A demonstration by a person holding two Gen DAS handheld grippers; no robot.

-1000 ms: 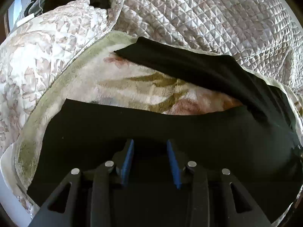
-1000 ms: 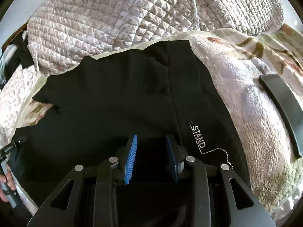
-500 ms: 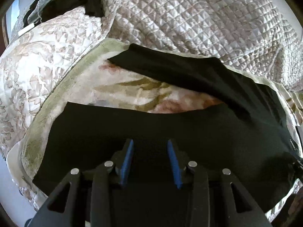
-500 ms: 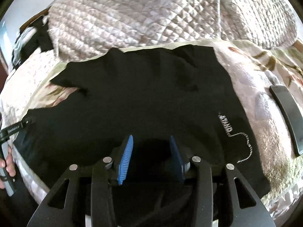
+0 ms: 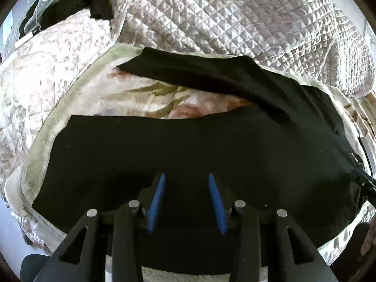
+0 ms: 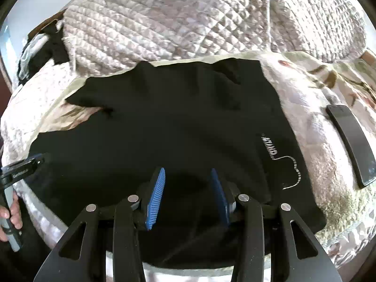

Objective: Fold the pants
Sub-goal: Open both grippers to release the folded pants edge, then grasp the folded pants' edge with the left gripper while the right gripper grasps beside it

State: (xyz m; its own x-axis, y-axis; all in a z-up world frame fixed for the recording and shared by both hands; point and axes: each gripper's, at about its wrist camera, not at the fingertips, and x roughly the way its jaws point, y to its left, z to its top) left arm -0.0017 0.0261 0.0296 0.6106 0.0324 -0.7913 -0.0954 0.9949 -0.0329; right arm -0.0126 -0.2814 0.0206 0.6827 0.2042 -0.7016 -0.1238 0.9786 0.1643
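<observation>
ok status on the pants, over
Left hand-held gripper open, right hand-held gripper open, both over the pants. Pants flat, legs spread, unfolded. Phone on blanket beside them.

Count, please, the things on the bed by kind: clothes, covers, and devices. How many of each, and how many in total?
Clothes: 1, the black pants.
Covers: 2, the floral blanket under the pants and the quilted cover behind it.
Devices: 1, a dark phone lying on the blanket, right of the pants.
Total: 4.
</observation>
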